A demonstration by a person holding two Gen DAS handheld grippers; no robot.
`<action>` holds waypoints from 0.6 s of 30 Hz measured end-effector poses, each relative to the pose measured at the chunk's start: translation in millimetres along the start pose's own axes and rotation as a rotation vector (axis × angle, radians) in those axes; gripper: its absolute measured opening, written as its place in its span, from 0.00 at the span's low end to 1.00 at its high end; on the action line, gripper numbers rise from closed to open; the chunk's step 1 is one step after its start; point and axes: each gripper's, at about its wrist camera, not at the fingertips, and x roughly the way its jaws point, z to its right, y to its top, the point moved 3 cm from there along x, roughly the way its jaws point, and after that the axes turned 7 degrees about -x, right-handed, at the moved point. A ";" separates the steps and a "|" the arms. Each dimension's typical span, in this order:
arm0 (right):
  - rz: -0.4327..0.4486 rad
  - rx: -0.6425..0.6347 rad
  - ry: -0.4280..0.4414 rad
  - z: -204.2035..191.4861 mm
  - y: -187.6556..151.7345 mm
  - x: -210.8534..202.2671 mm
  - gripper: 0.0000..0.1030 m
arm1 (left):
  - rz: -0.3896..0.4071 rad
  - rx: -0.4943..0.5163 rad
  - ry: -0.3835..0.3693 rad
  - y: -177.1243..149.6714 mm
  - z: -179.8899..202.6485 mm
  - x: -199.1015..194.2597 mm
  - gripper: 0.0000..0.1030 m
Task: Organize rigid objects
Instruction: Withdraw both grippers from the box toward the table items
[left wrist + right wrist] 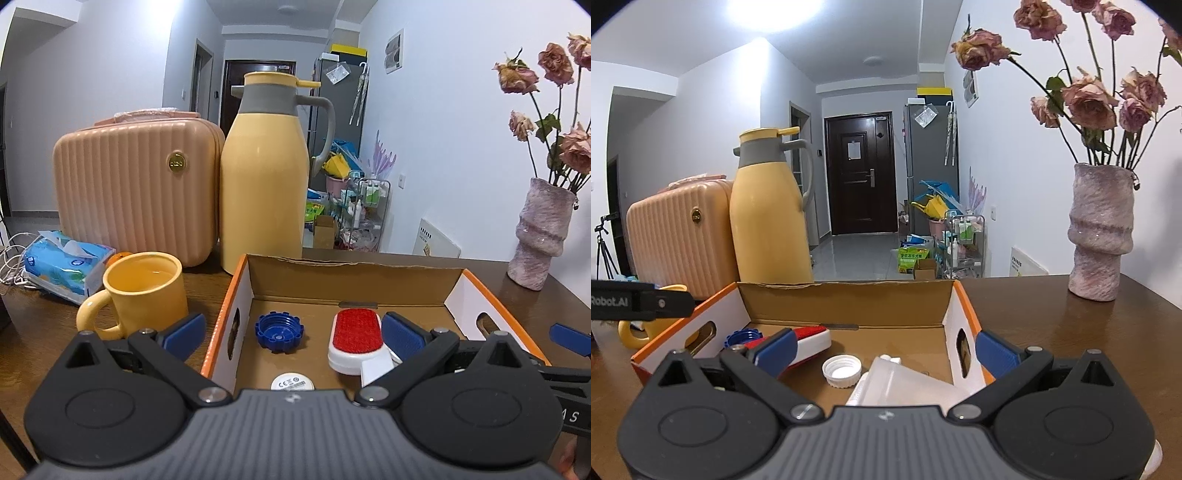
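The suitcase (136, 192) bears a round gold badge (177, 162); its lettering is too small to read. The tissue pack (66, 264) carries printed logos, also illegible. A mug (144, 291) stands beside the box (221, 325), with the flask (264, 177) behind it.

Inside the box lie, left to right: a blue cap (279, 331); a white disc (292, 382) with a CE mark and fine print that cannot be read; a lint brush (355, 341) with a red face; a white cap (842, 370); and a clear container (905, 382) lying on its side. All are on the box floor.

The left gripper (293, 332) points slightly downward over the box's left wall. Its jaws stand wide apart, one pad outside the box and one inside, holding nothing. In the right wrist view its side reads "Robot.AI".

The right gripper (884, 350) points slightly downward over the box's right wall. Its jaws are spread fully and nothing is between the pads.

A vase (1100, 232) of dried roses stands on the table (1071, 332), right of the box.
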 end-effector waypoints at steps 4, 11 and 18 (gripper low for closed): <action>0.015 0.004 -0.004 0.8 -2.1 -15.7 1.00 | 0.001 0.009 -0.002 -4.7 -1.5 -11.6 1.00; 0.032 0.002 0.007 -3.0 -8.6 -43.4 1.00 | 0.009 0.012 0.003 -14.0 -5.2 -36.6 1.00; 0.037 0.013 0.024 -7.7 -17.4 -70.4 1.00 | 0.012 0.016 -0.008 -26.9 -10.8 -64.5 1.00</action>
